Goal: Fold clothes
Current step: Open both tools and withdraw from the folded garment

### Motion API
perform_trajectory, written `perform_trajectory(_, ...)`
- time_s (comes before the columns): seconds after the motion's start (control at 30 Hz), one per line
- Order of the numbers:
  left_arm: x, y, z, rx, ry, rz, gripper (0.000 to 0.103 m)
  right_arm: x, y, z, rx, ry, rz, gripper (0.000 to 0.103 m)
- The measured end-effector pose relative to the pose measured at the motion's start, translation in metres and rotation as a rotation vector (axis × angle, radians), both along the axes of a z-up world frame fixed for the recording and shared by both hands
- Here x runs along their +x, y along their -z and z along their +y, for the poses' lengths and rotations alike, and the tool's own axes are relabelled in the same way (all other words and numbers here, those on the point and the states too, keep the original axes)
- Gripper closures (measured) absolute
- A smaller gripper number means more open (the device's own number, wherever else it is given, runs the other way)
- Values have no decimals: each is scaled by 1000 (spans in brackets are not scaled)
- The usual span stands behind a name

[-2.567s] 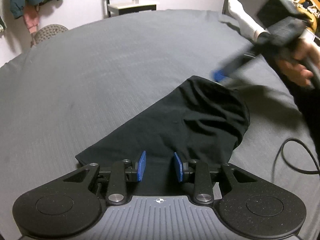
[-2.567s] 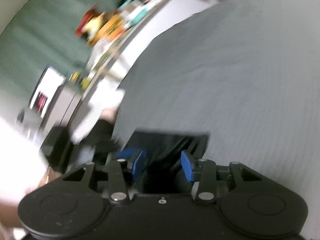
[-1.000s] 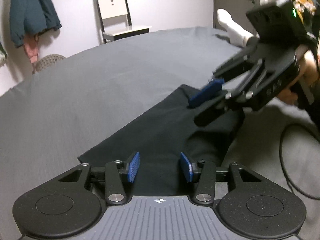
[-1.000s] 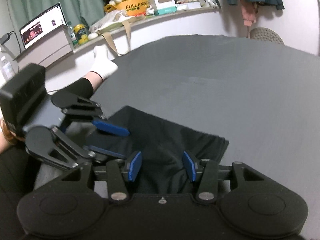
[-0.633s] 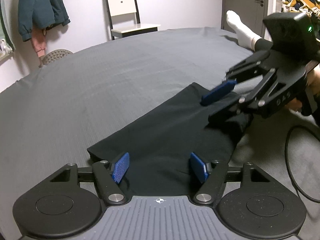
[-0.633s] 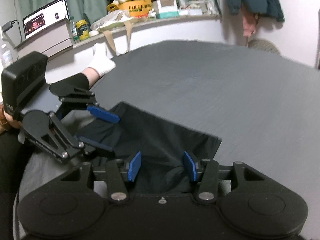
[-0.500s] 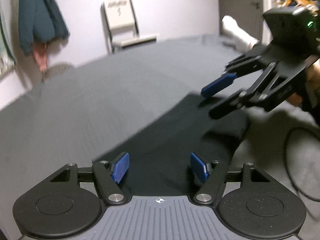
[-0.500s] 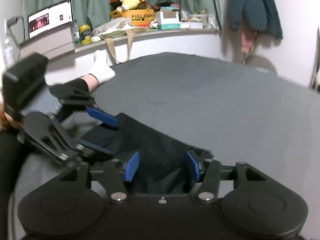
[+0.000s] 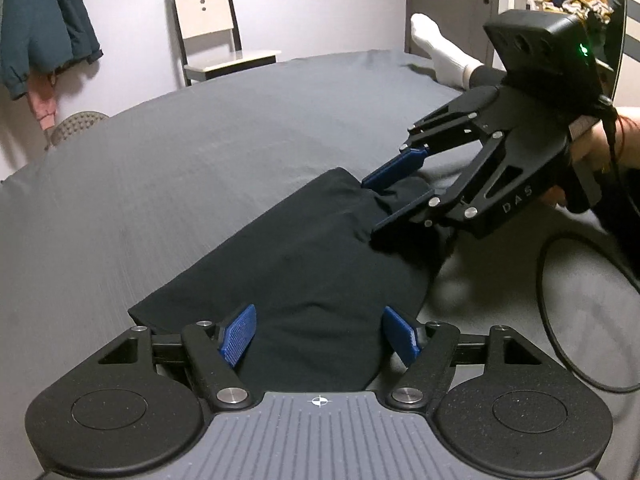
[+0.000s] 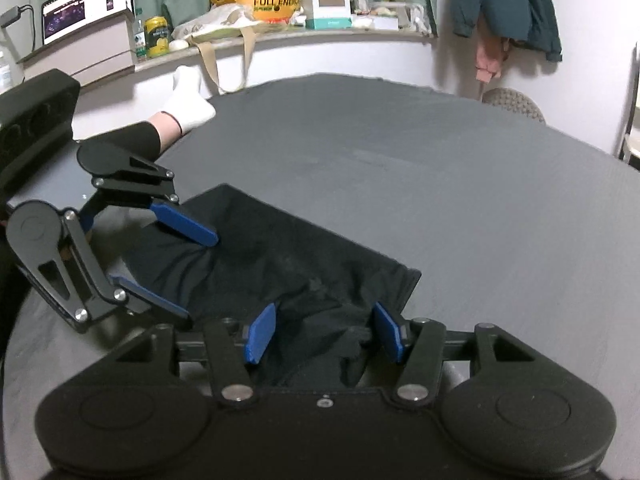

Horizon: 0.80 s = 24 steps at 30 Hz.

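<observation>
A black garment [image 9: 312, 256] lies as a long folded strip on the grey bed sheet [image 9: 160, 160]. My left gripper [image 9: 320, 336] is open and straddles the garment's near end, its blue pads [image 9: 238, 334] on either side of the cloth. My right gripper [image 9: 384, 196], held by a hand, is at the far end with its jaws apart around a bunched fold. In the right wrist view the garment [image 10: 320, 252] runs from my open right gripper [image 10: 324, 338], where cloth bunches between the pads, across to the left gripper [image 10: 198, 276].
A black cable [image 9: 560, 320] loops on the sheet at the right. A person's leg in a white sock [image 10: 188, 100] rests on the bed's edge. A chair [image 9: 212, 36] stands by the wall. A shelf with a laptop [image 10: 84, 4] runs behind the bed.
My left gripper's jaws have spread wider over the last second. The right gripper has come down onto the garment's other end, and cloth now bunches between its fingers.
</observation>
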<state>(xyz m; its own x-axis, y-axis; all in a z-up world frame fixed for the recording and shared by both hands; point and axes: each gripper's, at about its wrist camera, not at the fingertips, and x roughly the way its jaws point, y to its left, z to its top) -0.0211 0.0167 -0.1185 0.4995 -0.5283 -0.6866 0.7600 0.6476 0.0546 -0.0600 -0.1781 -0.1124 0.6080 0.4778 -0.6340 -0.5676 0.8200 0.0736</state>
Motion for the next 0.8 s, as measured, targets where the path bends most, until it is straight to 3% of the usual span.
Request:
perform_trajectory(0.17,-9,-23,9,-112,-8,-94,32,-9,-27,-3,72,30,-73,47)
perform_trajectory(0.2,-8,-28,13,-136,-12,-102,32,-10,-34,-4,98,39,-83,42)
perform_trajectory(0.23,-8,-36,17,-162,-27,-113,32,-12,-39,-5,125,55,-89,36)
perform_trajectory(0.33,-4,-61,36,-210,-115,-121,31,-21,-50,-7,194,78,-98,33)
perform_trajectory(0.4,-2,-80,49,-235,-181,-118,22,-29,-55,-5,205,82,-118,26)
perform_trajectory(0.5,-23,-91,56,-236,-224,-100,20,-41,-60,-2,213,89,-156,7)
perform_trajectory(0.6,-45,-102,62,-237,-268,-82,19,-50,-65,1,229,86,-165,5)
perform_trajectory(0.73,-73,-117,71,-238,-326,-57,4,-62,-69,2,246,99,-154,0)
perform_trajectory(0.8,-87,-125,76,-238,-355,-45,4,-70,-68,0,259,132,-143,0)
